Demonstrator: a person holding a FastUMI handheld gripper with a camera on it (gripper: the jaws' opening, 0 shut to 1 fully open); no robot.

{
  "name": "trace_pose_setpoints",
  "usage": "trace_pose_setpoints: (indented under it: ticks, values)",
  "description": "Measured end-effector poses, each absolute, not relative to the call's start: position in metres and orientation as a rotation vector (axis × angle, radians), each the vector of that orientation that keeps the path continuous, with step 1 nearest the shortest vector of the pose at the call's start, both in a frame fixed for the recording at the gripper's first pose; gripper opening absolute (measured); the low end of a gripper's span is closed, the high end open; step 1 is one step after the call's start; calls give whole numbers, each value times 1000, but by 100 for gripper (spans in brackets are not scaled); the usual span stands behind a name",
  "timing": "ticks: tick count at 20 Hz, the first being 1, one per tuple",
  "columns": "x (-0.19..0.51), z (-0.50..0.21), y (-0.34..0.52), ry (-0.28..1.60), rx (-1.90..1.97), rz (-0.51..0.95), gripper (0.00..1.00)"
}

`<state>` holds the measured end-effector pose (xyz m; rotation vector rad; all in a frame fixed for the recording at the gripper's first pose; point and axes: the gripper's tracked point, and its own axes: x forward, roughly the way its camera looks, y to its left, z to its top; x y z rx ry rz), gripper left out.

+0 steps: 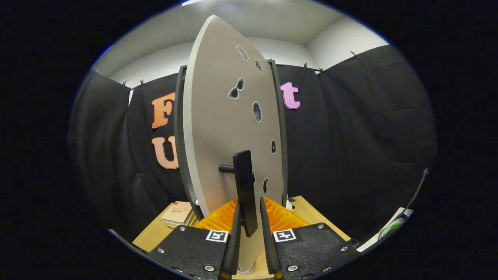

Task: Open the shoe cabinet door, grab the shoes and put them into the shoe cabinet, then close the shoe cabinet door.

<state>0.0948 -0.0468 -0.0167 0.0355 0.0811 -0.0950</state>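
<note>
Claw pinches the door handle; open cabinet door blocks view, books beside.

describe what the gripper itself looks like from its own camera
The gripper has two slim fingers that taper forward from wide, flat black textured plates. Each plate carries a small square black-and-white marker near its inner front corner and silver screws along its edges. No cables can be seen on it.

No legible text or labels
</note>
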Motion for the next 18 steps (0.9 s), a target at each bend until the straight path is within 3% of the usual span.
trace_pose_setpoints:
  ticks: [18]
  values:
    - [63,-17,-146,56,51,-189,25]
